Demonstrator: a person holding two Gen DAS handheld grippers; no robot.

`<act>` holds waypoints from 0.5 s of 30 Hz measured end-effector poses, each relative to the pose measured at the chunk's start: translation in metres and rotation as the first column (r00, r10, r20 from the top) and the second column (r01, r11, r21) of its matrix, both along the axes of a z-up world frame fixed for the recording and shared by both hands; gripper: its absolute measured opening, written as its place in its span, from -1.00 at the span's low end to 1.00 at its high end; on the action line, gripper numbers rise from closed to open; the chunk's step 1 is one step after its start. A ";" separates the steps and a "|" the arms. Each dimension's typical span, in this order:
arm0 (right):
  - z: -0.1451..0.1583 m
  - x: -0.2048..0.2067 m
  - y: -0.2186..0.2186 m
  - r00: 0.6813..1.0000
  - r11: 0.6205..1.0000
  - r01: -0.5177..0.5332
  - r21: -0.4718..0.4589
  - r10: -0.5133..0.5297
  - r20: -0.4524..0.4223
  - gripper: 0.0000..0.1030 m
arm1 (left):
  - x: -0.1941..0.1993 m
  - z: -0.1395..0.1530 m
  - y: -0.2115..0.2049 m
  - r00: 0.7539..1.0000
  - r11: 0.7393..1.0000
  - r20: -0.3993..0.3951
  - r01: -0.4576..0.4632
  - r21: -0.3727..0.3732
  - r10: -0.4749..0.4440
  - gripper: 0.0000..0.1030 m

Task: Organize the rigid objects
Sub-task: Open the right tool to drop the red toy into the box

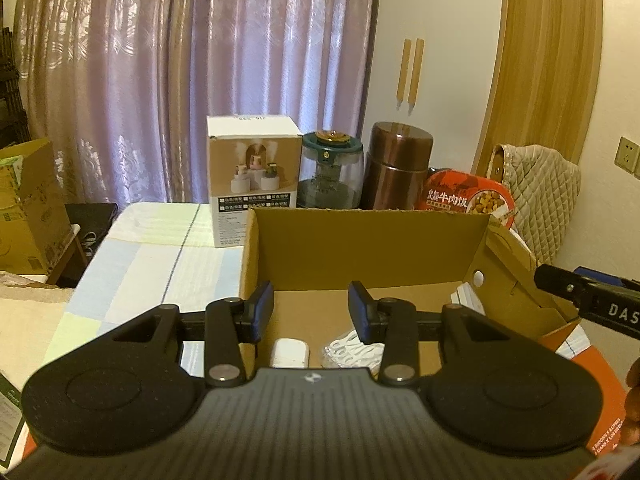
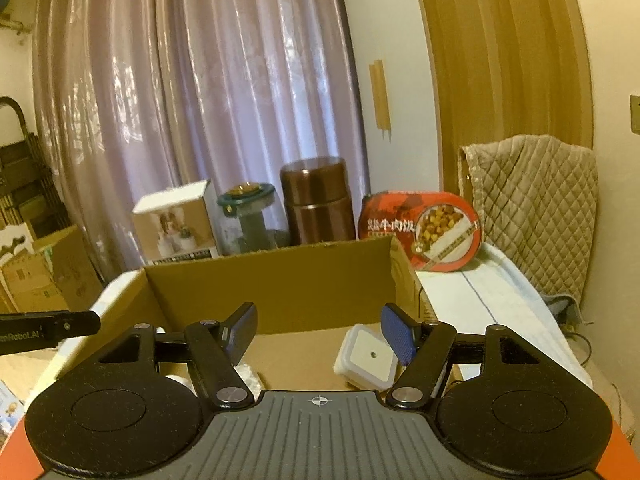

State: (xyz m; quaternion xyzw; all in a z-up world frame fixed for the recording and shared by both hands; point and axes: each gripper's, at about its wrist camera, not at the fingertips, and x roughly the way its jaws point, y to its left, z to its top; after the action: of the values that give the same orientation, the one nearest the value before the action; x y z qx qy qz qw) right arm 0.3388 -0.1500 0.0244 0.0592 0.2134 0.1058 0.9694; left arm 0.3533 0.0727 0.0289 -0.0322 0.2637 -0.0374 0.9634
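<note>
Two empty grippers over an open cardboard box (image 2: 280,280), left gripper (image 1: 311,312) fingers narrowly spread, right gripper (image 2: 318,334) fingers wider, square lidded container (image 2: 366,360) tilted inside.

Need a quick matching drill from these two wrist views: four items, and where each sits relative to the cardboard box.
Items:
1. white square container
2. brown flask
3. red meal tub
4. white product box

Places relative to the cardboard box:
A. behind the box, far left of the row
B. inside the box
C. behind the box, far right of the row
D. behind the box, beside the green-lidded jar

Pairs: 1-B, 2-D, 3-C, 4-A
</note>
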 end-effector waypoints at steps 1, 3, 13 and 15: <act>0.002 -0.005 0.000 1.000 1.000 -0.005 0.000 0.005 0.004 0.28 | -0.005 0.001 0.001 1.000 1.000 0.003 -0.004 -0.001 0.004 -0.31; 0.004 -0.017 -0.001 1.000 1.000 -0.011 0.001 0.011 0.007 0.28 | -0.018 0.001 0.001 1.000 1.000 0.003 -0.006 -0.001 0.006 -0.31; 0.007 -0.085 -0.016 0.999 0.999 -0.034 -0.015 0.034 -0.005 0.57 | -0.103 -0.028 -0.005 0.998 1.000 -0.062 -0.012 0.017 0.013 -0.28; 0.005 -0.101 -0.019 0.999 0.999 -0.035 -0.021 0.034 -0.015 0.58 | -0.119 -0.034 -0.007 0.997 1.000 -0.075 -0.013 0.020 0.014 -0.08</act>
State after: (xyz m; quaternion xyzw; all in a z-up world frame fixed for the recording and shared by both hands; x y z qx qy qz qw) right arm 0.2377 -0.1692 0.0295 0.0458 0.2228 0.1198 0.9664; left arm 0.2344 0.0655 -0.0053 -0.0258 0.2997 -0.0270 0.9533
